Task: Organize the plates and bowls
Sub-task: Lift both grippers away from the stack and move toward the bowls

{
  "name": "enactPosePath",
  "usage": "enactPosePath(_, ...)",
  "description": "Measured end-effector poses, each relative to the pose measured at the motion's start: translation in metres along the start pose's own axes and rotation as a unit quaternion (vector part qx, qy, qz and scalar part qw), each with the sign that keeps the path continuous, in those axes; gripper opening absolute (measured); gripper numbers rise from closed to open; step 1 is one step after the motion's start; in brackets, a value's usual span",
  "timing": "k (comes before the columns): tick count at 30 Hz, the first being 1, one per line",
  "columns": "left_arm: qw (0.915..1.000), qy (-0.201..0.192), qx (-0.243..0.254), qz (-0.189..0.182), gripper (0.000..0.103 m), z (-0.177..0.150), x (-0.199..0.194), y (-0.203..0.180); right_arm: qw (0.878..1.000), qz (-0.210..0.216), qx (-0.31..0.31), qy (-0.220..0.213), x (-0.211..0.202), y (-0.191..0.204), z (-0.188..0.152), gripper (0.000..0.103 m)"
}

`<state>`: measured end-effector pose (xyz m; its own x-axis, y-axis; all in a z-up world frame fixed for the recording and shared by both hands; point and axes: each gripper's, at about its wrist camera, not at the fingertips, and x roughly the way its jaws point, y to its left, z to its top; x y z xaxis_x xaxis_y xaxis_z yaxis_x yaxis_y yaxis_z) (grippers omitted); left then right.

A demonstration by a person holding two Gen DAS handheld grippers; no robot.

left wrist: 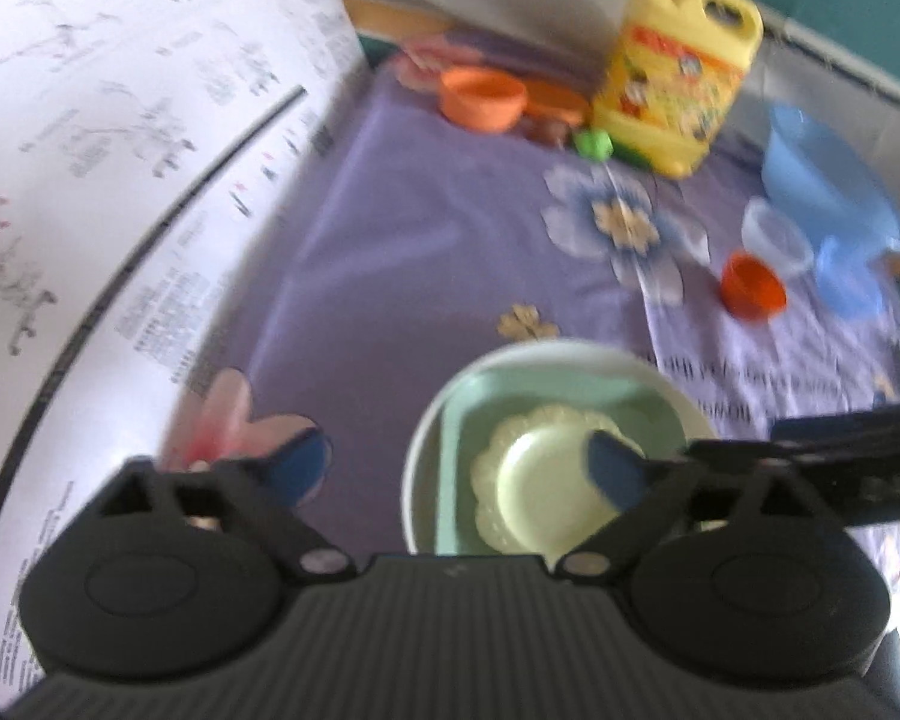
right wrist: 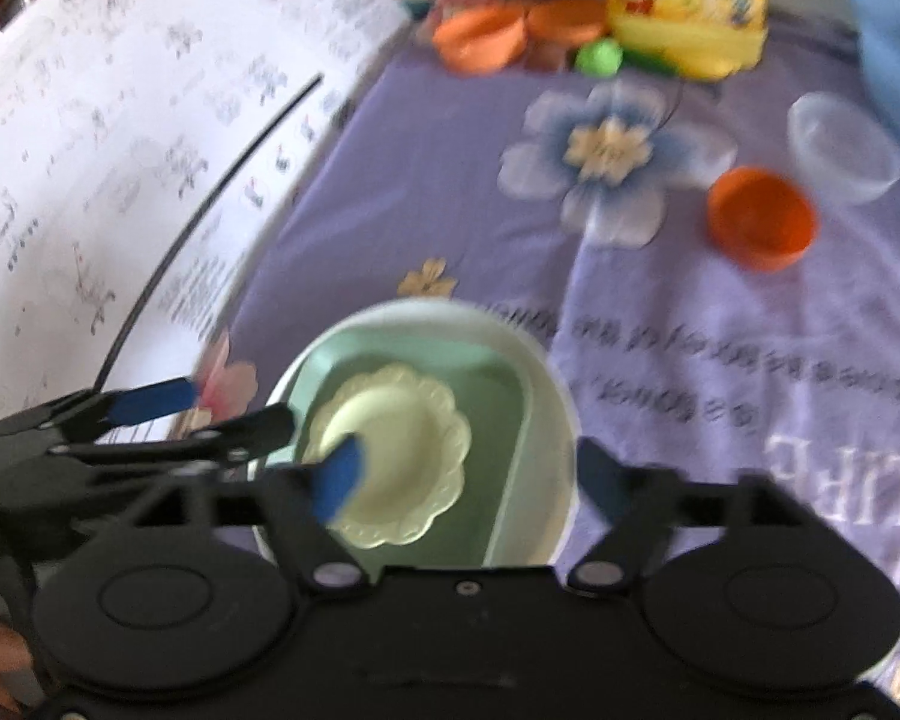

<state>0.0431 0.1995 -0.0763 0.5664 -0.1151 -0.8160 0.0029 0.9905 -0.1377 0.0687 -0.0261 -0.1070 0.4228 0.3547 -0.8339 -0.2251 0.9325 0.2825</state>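
A white bowl [left wrist: 558,351] [right wrist: 546,372] sits on the purple cloth. Inside it lies a mint-green square plate [left wrist: 570,396] [right wrist: 438,348], and on that a small pale-yellow scalloped plate [left wrist: 540,480] [right wrist: 402,438]. My left gripper [left wrist: 456,465] is open, straddling the bowl's left rim: one blue pad is over the cloth, the other above the yellow plate. My right gripper [right wrist: 471,480] is open across the bowl's right rim, with one pad over the yellow plate and the other outside the bowl. Neither pad presses on anything. The left gripper [right wrist: 210,414] also shows at the left of the right wrist view.
At the back stand a yellow oil jug [left wrist: 678,72], orange cups [left wrist: 483,99] and a green cap [left wrist: 594,144]. To the right are a small orange cup [right wrist: 762,222], a clear cup [right wrist: 846,147] and blue bowls [left wrist: 828,192]. A large printed white sheet [left wrist: 120,150] borders the cloth [left wrist: 450,240] on the left.
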Motion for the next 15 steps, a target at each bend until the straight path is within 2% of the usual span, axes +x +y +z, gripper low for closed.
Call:
enactPosePath(2,0.9999,-0.01,-0.003,0.009,0.103,0.002,-0.007,0.001,1.0,-0.004,-0.004,-0.013,-0.01,-0.002,-0.002,0.093)
enactPosePath(4,0.9999,-0.011,-0.005,0.011,0.103,0.003,-0.011,0.002,1.0,-0.008,-0.006,-0.019,-0.016,-0.003,-0.004,0.1)
enactPosePath(6,0.9998,-0.012,-0.008,0.012,0.103,0.002,-0.014,0.0,1.0,-0.011,-0.008,-0.027,-0.022,-0.005,-0.006,0.103)
enactPosePath(15,0.9996,-0.005,0.019,0.023,0.103,-0.001,-0.02,-0.023,0.999,-0.017,0.013,-0.042,-0.041,-0.017,-0.017,0.103)
